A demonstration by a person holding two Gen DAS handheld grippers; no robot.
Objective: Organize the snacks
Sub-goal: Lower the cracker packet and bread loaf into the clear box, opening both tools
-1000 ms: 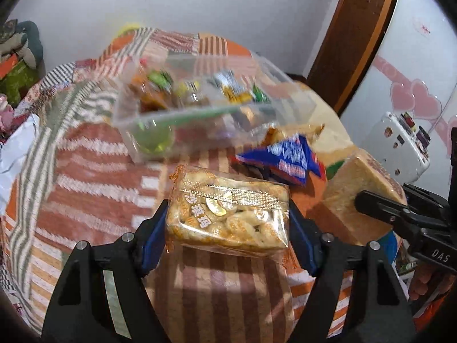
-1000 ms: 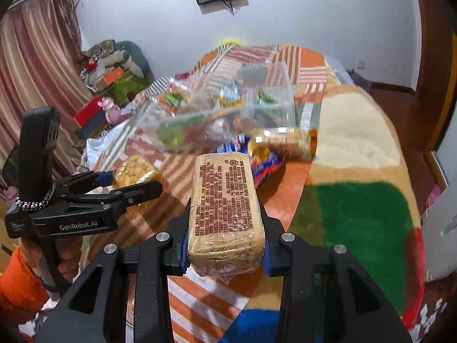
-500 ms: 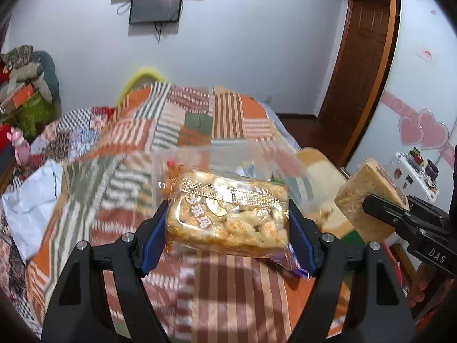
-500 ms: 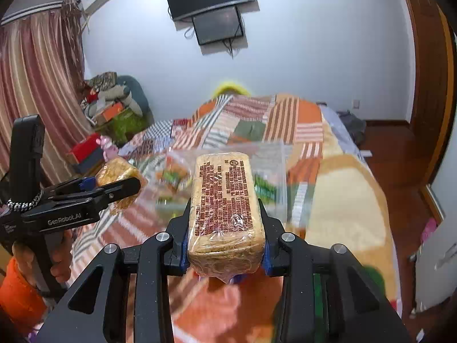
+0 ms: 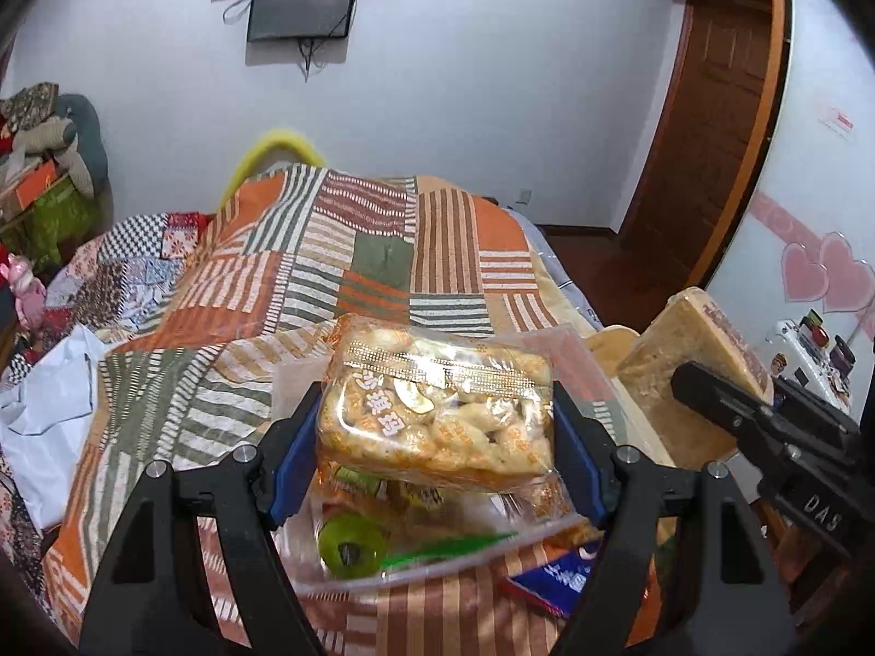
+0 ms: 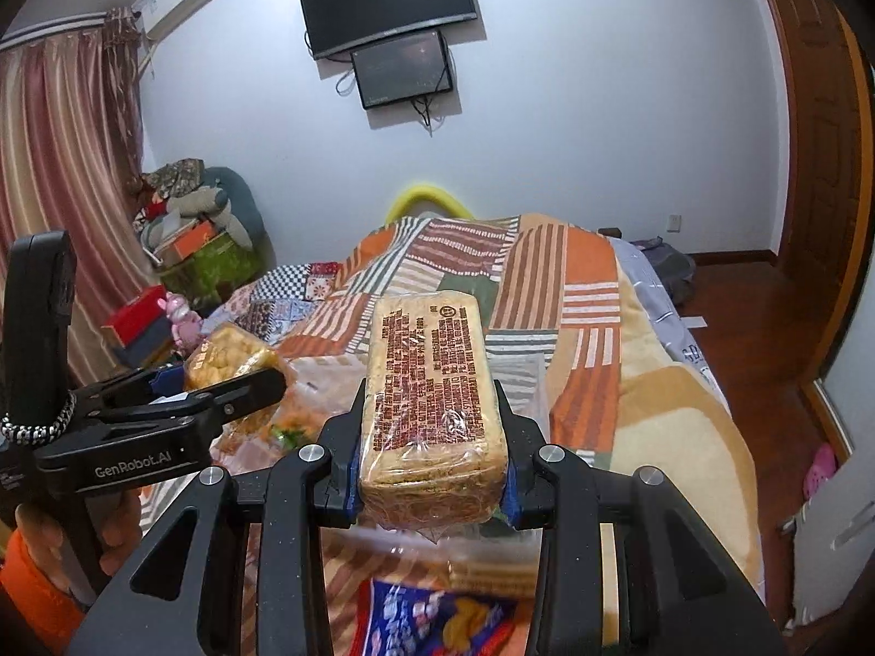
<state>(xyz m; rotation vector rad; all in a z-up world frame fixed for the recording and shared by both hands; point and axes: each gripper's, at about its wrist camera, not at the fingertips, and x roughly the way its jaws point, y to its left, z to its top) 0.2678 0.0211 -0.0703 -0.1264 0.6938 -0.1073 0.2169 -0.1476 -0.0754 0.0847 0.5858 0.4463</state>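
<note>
The left gripper (image 5: 437, 437) clamps a clear bag of puffed snacks (image 5: 437, 415) between its blue pads, held above a clear plastic box (image 5: 415, 568) on the bed. Inside the box lie small wrapped snacks and a green round item (image 5: 353, 546) — other contents are blurred. The right gripper (image 6: 432, 464) grips a wrapped tan block (image 6: 432, 399) upright, its printed side upward. A blue snack packet (image 6: 437, 623) lies below it on the striped patchwork blanket (image 5: 377, 268).

Open air above the clear bin (image 5: 415, 574) (blue packet (image 6: 437, 623) beside it)
</note>
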